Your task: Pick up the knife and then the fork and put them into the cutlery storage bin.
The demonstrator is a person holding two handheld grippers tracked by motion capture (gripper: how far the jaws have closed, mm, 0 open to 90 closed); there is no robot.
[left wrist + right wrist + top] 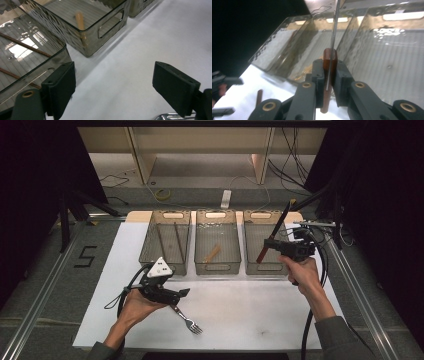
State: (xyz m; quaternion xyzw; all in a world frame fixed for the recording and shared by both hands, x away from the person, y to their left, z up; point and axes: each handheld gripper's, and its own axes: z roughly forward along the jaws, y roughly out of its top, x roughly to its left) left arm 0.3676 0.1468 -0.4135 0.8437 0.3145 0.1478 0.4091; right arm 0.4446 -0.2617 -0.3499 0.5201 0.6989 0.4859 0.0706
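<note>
Gripping the knife (329,75) by its handle, right gripper (272,245) jaws clamp it; left gripper (182,293) jaws gape empty

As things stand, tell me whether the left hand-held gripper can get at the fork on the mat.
Probably yes: the left hand-held gripper stands open right beside the fork, with nothing lying between them.

Left tool (184,292): black body topped by a grey three-cornered plate dotted with small dark marks; a black cable loops from its rear. Its two jaws are flat black rectangular blocks, with a brass-ringed pivot on the arm behind one block. Right tool (267,243): black body, thick black cable trailing behind; brass-ringed pivots on the black jaw arms. Both sleeves (337,336) are grey-green.
</note>
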